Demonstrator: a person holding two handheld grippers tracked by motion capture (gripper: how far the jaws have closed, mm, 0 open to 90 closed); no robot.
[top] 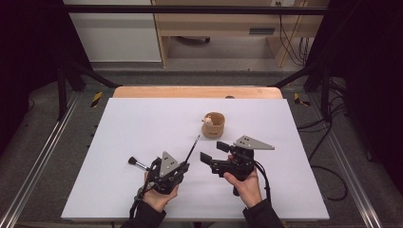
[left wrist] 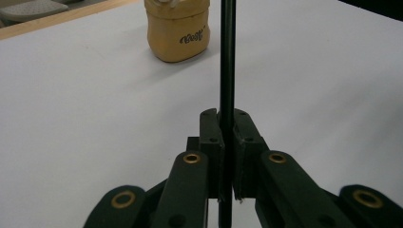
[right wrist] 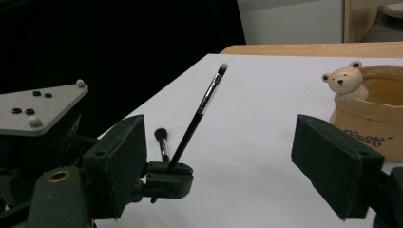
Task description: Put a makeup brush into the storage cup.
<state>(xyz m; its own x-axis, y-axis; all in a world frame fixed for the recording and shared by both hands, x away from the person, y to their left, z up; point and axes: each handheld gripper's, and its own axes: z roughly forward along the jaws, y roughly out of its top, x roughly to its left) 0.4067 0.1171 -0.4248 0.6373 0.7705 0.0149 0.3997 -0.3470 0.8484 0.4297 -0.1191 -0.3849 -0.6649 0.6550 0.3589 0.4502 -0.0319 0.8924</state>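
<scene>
The left gripper [top: 184,167] clamps a thin brush [top: 192,148] whose lower end its jaws hide, beside the bear cup [top: 213,124]; the right gripper [top: 215,152] gapes empty.

The table top [top: 142,142] is plain white, with a light wood edge along its far side. The pot [top: 213,125] is mustard yellow with dark lettering on its side, and a cream bear figure [right wrist: 343,80] with dark eyes and nose sits at its rim. The thin brush [right wrist: 197,116] has a black handle, a silver ferrule and a pale grey tip. The second brush [top: 138,164] has a dark head and silver ferrule. Both grippers, left gripper [top: 183,167] and right gripper [top: 212,152], are black, each topped by a grey plate; brass-coloured rivets dot the jaws.
</scene>
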